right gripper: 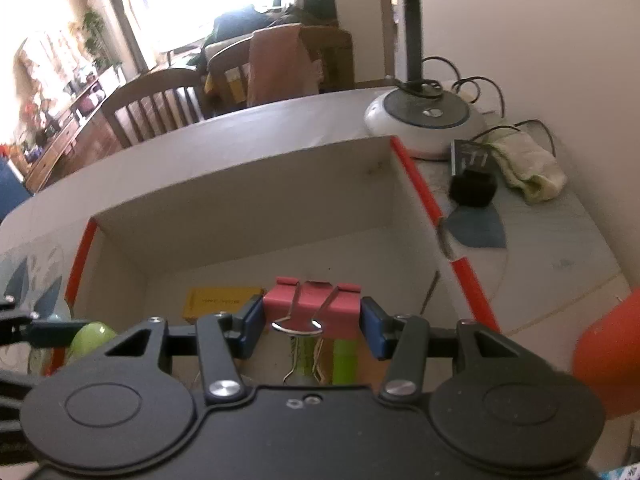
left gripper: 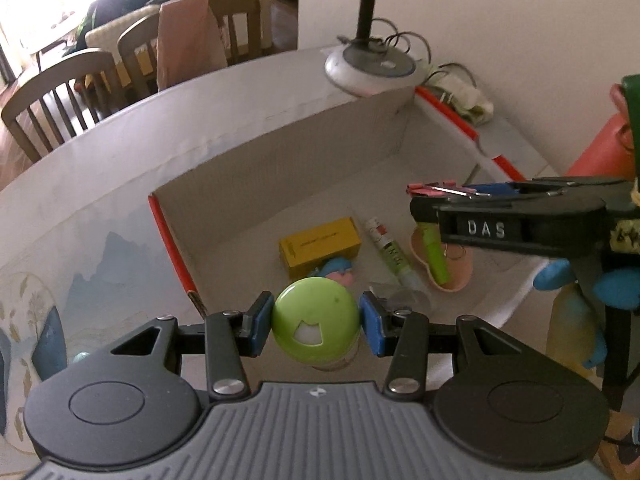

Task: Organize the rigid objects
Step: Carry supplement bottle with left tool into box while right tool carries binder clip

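My left gripper (left gripper: 316, 326) is shut on a small jar with a round green lid (left gripper: 316, 316), held just above the near edge of a white cardboard box (left gripper: 280, 152) with red rims. In that box lie a yellow carton (left gripper: 318, 246), a glue tube (left gripper: 390, 252), a green marker (left gripper: 436, 256) on a peach dish (left gripper: 460, 276) and a blue-pink toy (left gripper: 340, 270). The right gripper (right gripper: 312, 326) is shut on a pink binder clip (right gripper: 314, 302), its wire handles pointing toward the camera, above the box (right gripper: 256, 208). In the left wrist view the right gripper (left gripper: 424, 196) reaches in from the right with the clip (left gripper: 430, 189).
A lamp base (right gripper: 424, 124) with cables stands behind the box, beside a cloth (right gripper: 528, 168), a black block (right gripper: 474, 188) and a dark card (right gripper: 470, 156). An orange bottle (right gripper: 608, 360) is at the right. Wooden chairs (left gripper: 60, 92) stand beyond the table edge.
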